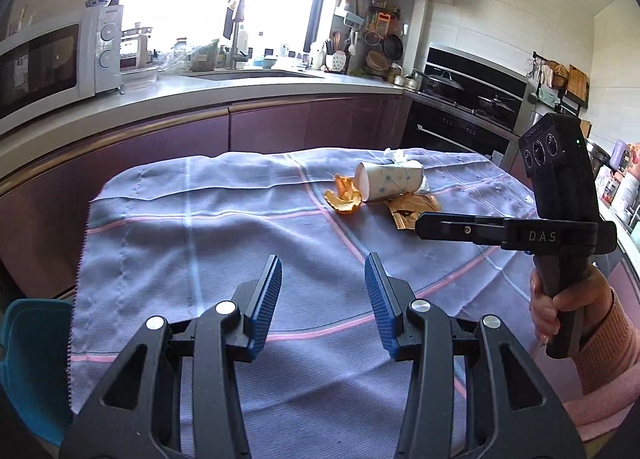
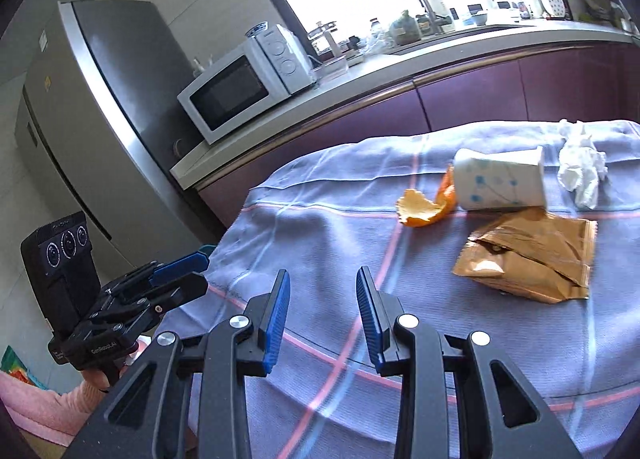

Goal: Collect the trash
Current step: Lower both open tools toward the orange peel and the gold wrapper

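We hold our left gripper point(image 1: 323, 301) and right gripper point(image 2: 323, 313) partly open, empty, above the checked cloth point(image 2: 320, 235). Ahead lie orange peel point(image 2: 426, 209), tipped paper cup point(image 2: 500, 181), brown wrapper point(image 2: 532, 259), crumpled tissue point(image 2: 580, 171).

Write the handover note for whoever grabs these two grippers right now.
Left gripper: open, nothing between the jaws.
Right gripper: open, nothing held.
Trash, all lying together on the purple cloth: tipped-over paper cup, orange peel touching its open end, crumpled tissue behind its base, brown wrapper in front of it.
Done: nothing collected yet.
Left: pick up all four. A teal bin edge shows at the cloth's left.
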`<state>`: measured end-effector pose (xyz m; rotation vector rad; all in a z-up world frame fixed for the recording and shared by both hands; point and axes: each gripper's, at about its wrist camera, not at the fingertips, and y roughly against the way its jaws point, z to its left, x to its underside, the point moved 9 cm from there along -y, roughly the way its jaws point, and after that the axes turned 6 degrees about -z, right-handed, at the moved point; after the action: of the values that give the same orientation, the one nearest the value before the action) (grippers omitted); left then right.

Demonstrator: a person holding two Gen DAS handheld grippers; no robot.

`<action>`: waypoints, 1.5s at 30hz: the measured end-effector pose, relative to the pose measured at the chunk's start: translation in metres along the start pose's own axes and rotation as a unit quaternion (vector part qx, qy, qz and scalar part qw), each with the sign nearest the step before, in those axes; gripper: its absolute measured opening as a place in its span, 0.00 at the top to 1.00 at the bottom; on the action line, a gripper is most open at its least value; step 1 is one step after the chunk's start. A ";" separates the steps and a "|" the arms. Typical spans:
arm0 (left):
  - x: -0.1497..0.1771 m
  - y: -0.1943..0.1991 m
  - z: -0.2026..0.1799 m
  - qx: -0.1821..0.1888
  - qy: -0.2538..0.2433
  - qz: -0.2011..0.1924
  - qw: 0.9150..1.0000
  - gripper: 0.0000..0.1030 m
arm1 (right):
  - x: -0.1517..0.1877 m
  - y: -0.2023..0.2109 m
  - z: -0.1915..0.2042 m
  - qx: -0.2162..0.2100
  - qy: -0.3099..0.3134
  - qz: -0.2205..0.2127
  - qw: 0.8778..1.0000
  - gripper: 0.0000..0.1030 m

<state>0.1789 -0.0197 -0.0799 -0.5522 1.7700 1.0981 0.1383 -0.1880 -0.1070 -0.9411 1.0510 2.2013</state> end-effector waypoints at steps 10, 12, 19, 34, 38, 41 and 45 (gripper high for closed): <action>-0.005 -0.041 -0.031 0.022 -0.012 0.021 0.999 0.58 | -0.007 0.025 -0.050 0.038 -0.031 -0.027 0.998 0.69; -0.006 -0.048 -0.033 0.023 -0.014 0.025 0.999 0.58 | -0.007 0.029 -0.060 0.044 -0.036 -0.030 0.998 0.69; -0.010 -0.069 -0.041 0.025 -0.024 0.035 0.999 0.58 | -0.011 0.034 -0.092 0.066 -0.055 -0.034 0.996 0.69; -0.022 -0.121 -0.035 0.009 -0.023 0.059 0.998 0.58 | -0.022 0.027 -0.156 0.106 -0.102 -0.025 0.989 0.61; -0.025 -0.135 -0.033 0.006 -0.024 0.069 0.997 0.59 | -0.028 0.022 -0.165 0.108 -0.110 -0.023 0.988 0.61; -0.025 -0.146 -0.032 0.007 -0.019 0.078 0.997 0.59 | -0.030 0.017 -0.172 0.108 -0.116 -0.018 0.987 0.60; -0.025 -0.159 -0.031 0.010 -0.015 0.089 0.996 0.59 | -0.029 0.010 -0.176 0.108 -0.121 -0.008 0.987 0.60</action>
<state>0.2947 -0.1277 -0.1224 -0.3690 1.8296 1.2016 0.2137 -0.3409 -0.1605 -0.5703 1.1321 2.0744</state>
